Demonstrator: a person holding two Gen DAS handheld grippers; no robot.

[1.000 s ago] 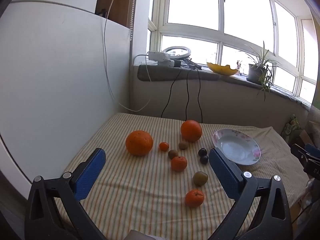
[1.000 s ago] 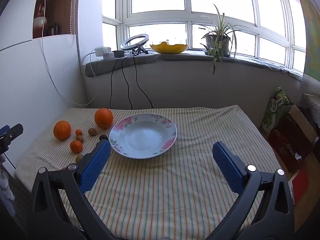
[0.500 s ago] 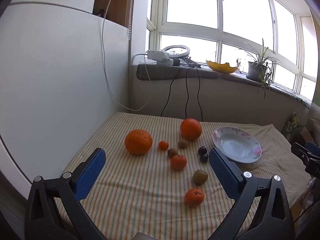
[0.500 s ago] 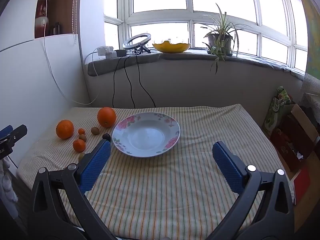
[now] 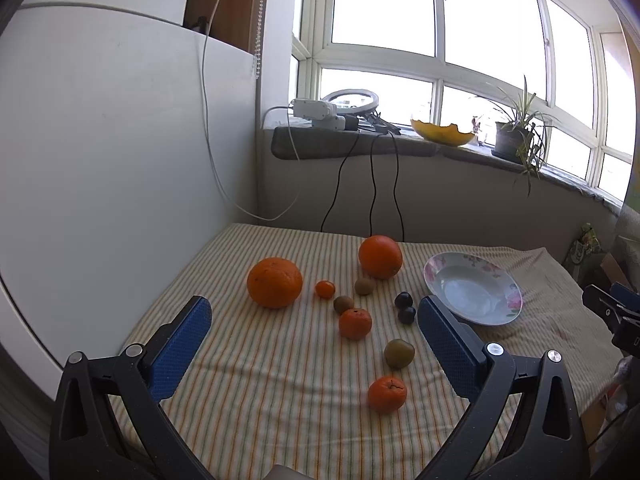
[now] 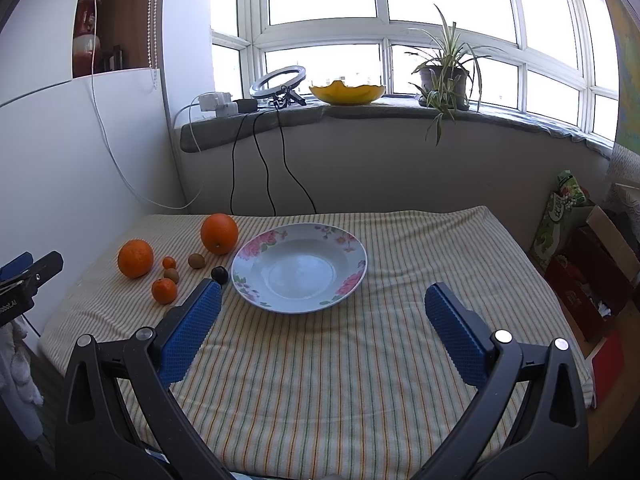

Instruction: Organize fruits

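Loose fruit lies on a striped tablecloth: two big oranges, a tiny tangerine, two mandarins, two kiwis, two dark plums and a greenish fruit. A flowered white plate stands empty right of them. My left gripper hangs open above the near fruit. Holding nothing, my right gripper is open just in front of the plate.
A white panel closes the table's left side. Cables hang from the windowsill behind, which carries a ring light, a yellow bowl and a potted plant. Boxes and bags stand on the floor at right.
Both grippers have drifted slightly, so the fruit and plate sit a little higher in each view. Both stay open. Nothing on the table has moved.
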